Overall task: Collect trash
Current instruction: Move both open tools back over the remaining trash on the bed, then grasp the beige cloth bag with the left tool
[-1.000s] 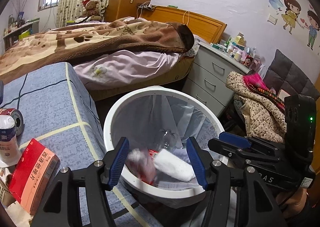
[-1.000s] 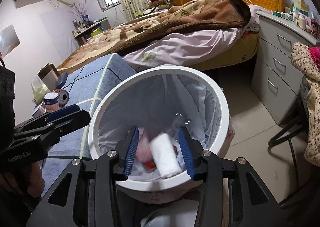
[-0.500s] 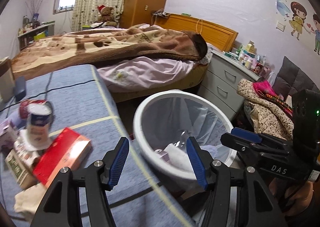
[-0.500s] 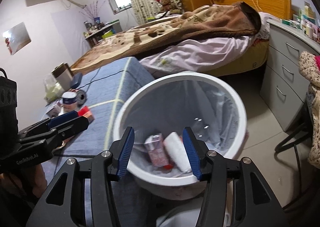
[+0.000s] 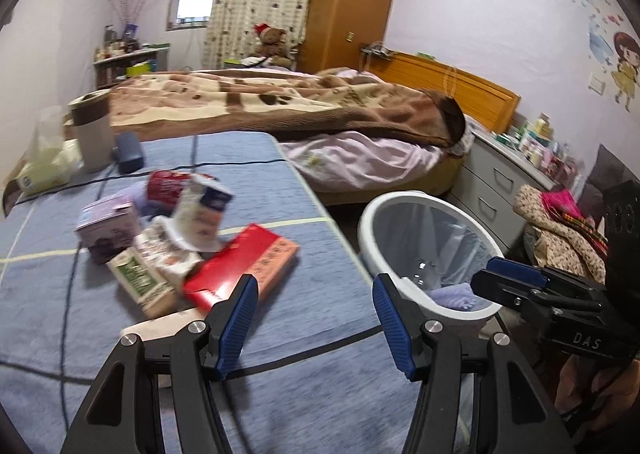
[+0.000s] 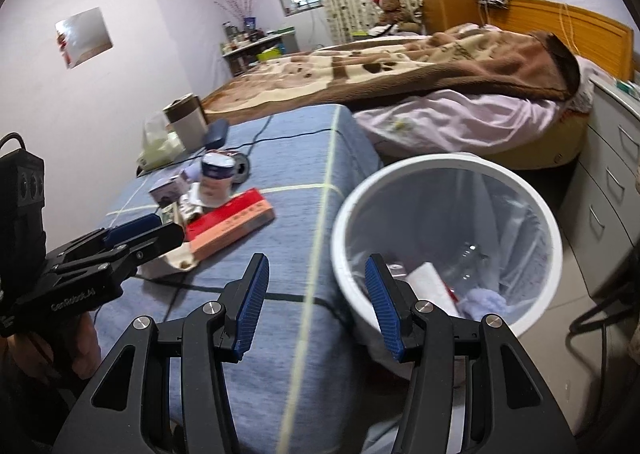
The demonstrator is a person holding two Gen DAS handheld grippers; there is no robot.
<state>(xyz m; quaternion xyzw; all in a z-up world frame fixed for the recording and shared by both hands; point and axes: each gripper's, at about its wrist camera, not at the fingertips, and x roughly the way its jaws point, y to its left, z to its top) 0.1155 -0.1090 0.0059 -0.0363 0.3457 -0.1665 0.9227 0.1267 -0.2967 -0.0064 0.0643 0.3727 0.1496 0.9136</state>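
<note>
Both the left claw [image 5: 310, 318] and right claw [image 6: 314, 304] gape empty, facing the red box [image 5: 244, 268] beside the lined trash bin [image 6: 440, 164], likely for another pickup.

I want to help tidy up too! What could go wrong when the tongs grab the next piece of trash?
The trash lies heaped together: the white cup sits tilted on the packets beside the red box, so pulling one piece might topple the others. The bin stands off the edge of the blue table, so a loosely held piece could drop on the floor. Both the left tongs and right tongs are open and empty.
</note>
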